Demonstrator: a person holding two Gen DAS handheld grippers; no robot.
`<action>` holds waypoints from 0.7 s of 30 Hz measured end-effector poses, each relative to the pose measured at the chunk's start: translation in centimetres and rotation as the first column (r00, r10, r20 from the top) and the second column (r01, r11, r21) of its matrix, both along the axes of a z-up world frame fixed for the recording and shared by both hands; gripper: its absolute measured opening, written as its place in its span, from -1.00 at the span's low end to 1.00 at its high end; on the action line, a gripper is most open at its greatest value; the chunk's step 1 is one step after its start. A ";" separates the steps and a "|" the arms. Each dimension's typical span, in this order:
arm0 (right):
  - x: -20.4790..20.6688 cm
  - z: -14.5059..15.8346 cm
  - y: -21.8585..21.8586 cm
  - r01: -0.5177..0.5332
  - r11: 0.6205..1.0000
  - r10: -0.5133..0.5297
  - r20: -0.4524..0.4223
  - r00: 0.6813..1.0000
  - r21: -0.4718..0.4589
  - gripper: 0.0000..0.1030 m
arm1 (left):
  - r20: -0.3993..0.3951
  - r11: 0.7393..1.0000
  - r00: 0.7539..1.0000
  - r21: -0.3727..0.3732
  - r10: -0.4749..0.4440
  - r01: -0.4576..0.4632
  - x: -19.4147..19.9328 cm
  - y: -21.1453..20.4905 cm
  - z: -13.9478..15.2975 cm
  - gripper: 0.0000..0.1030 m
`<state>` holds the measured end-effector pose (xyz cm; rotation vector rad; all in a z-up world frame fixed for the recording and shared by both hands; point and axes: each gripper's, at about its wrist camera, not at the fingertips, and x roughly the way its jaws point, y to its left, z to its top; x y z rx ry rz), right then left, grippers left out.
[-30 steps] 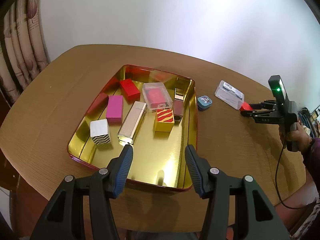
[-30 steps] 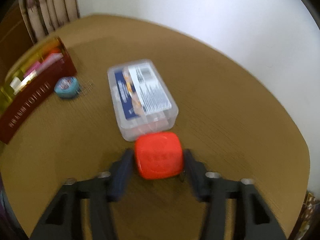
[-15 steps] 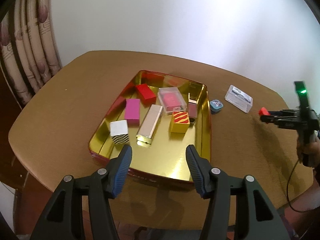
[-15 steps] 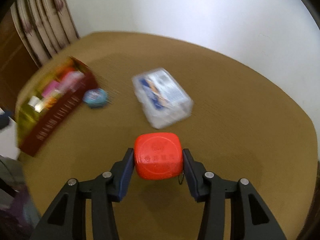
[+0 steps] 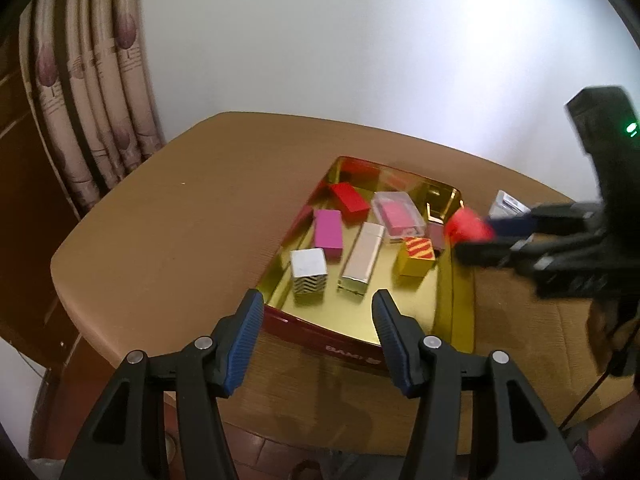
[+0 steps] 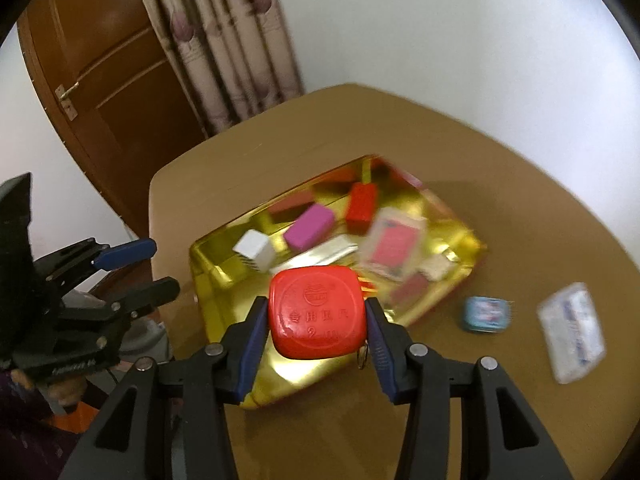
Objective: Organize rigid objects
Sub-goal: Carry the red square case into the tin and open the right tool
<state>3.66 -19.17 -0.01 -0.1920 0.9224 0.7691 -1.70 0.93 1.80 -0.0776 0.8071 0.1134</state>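
Here the right gripper [image 6: 316, 316] carries a red box [image 6: 318, 312] over the gold tray [image 6: 476, 248].
Its pads clamp the box's two sides, and just beyond it the tray is crowded: a striped yellow box [image 5: 416, 256] and a clear case [image 6: 394, 246] lie close, so a careless release could knock them or catch the near rim. The left gripper [image 5: 316, 340] hangs apart and empty at the tray's other side.
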 end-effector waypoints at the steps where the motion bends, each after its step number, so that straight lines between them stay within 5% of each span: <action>1: 0.4 -0.6 1.0 -0.004 1.000 0.004 -0.013 1.000 -0.011 -0.07 | 0.002 1.000 1.000 -0.003 0.002 -0.002 0.0 0.1 0.0 0.02; 11: 1.7 -5.3 4.8 0.014 0.993 -0.030 -0.126 0.992 -0.120 -0.07 | -0.011 0.999 1.000 -0.033 -0.014 0.014 0.2 0.8 -0.5 0.09; 21: 4.0 -7.1 6.5 0.057 0.980 -0.076 -0.093 0.993 -0.189 -0.07 | -0.027 0.998 0.999 -0.058 -0.020 0.018 0.4 1.1 -0.9 0.14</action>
